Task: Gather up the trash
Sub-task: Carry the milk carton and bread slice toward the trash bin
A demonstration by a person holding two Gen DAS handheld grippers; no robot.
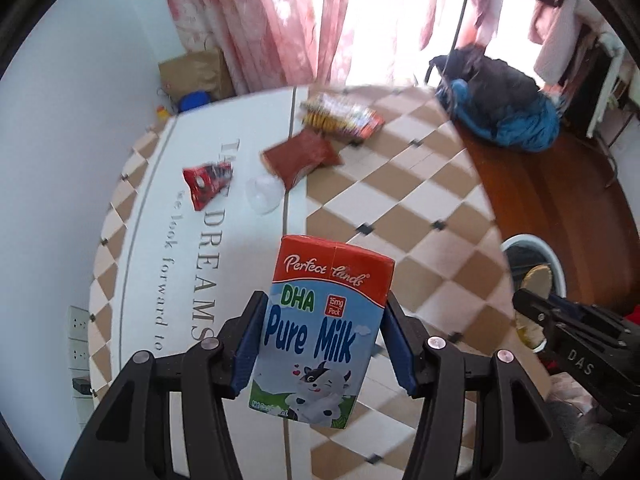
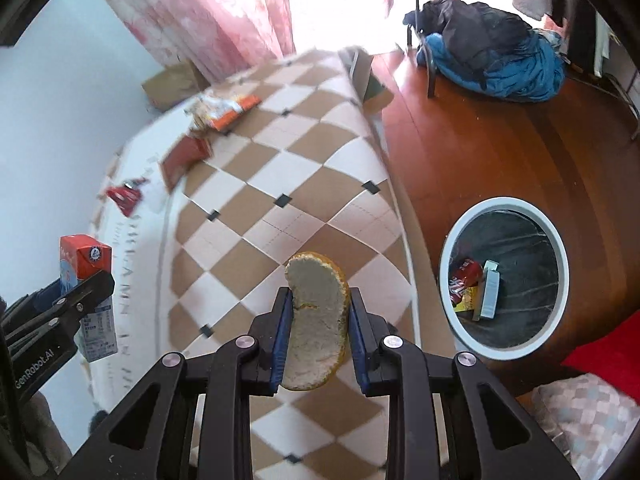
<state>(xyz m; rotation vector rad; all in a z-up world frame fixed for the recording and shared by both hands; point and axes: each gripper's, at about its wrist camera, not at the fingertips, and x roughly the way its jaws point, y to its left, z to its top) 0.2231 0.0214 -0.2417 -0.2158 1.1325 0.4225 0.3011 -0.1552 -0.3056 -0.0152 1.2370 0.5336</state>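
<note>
My left gripper (image 1: pixel 322 334) is shut on a blue and red Pure Milk carton (image 1: pixel 320 332), held upright above the checked table (image 1: pixel 400 208); the same carton (image 2: pixel 86 276) shows at the left of the right wrist view. My right gripper (image 2: pixel 318 312) is shut on a piece of orange peel (image 2: pixel 316 320), pale pith facing the camera. On the floor to the right stands a white-rimmed bin (image 2: pixel 446 272) with a black liner, holding a red wrapper and a small carton. Still on the table are a red wrapper (image 1: pixel 206 184), a clear plastic cup (image 1: pixel 262 194), a dark red packet (image 1: pixel 300 156) and a snack bag (image 1: pixel 340 114).
A wooden floor (image 2: pixel 480 140) lies right of the table. A chair with dark and blue clothes (image 2: pixel 488 56) stands at the back, pink curtains (image 1: pixel 256 20) behind. A brown paper bag (image 1: pixel 196 70) sits at the table's far end. A power strip (image 1: pixel 78 340) lies at the left.
</note>
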